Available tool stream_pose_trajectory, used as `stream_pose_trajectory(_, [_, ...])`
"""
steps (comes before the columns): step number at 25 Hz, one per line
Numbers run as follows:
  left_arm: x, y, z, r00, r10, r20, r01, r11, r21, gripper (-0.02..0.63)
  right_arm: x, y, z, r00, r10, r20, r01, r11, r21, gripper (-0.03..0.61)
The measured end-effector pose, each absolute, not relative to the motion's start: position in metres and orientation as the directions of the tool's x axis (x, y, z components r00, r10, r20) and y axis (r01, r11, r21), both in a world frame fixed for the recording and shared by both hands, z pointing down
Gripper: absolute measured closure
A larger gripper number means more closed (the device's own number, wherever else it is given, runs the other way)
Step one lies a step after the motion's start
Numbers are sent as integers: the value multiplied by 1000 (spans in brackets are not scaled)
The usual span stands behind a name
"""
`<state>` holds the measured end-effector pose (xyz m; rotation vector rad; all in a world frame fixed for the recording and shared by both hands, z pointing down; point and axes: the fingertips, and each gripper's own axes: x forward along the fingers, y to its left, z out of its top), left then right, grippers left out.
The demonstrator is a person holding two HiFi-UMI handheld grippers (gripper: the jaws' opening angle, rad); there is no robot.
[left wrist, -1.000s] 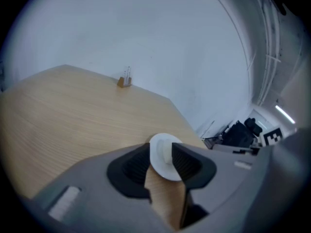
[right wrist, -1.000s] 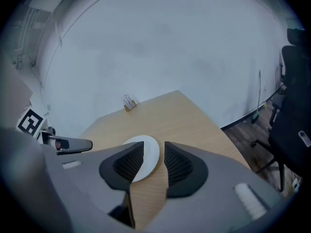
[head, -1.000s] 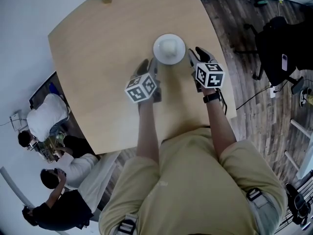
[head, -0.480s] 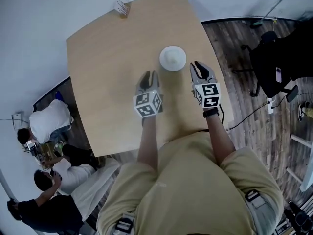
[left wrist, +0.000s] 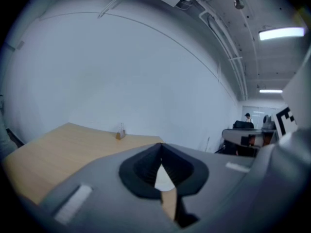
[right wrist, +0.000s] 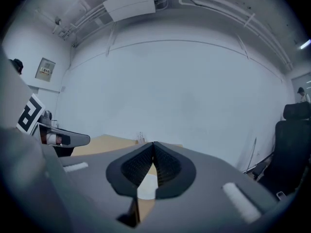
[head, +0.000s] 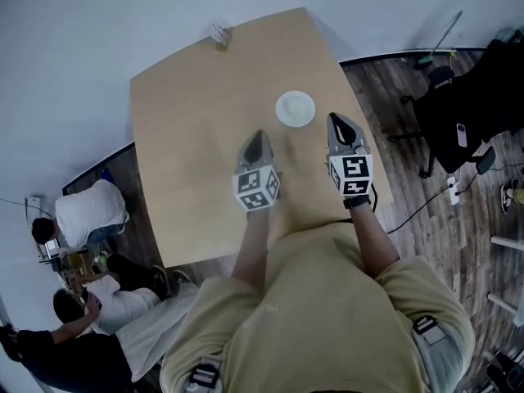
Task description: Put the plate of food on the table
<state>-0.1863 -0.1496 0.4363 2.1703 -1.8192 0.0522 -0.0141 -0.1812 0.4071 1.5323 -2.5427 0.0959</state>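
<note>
Plate w/ food (head: 295,109) sits on table (head: 184,154), placing step looks done; left gripper (head: 256,137) & right gripper (head: 341,123) jaws together, empty, near it w/o touching; nxt just back off.

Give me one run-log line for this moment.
plate: on table, untouched | left gripper: shut, empty, short of plate | right gripper: shut, empty, beside plate

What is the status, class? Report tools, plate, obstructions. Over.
Left tool shut, empty. Right tool shut, empty. Plate down on table, just ahead, between tools, untouched. Nothing close by it; small holder at far edge.
</note>
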Motion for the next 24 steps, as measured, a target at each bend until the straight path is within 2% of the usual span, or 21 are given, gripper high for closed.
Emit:
stream_pose_trajectory(13, [-199,-112,377,154,-987,40,-984,-150,93,614,-26,-146,374,-412,-903,123,-903,423,78,572])
stream_pose_trajectory(24, [-167,-122,338,144,-989,18,-987,-143,71,614,-7,-148,344,-453,-883,124,-883,464,76,572])
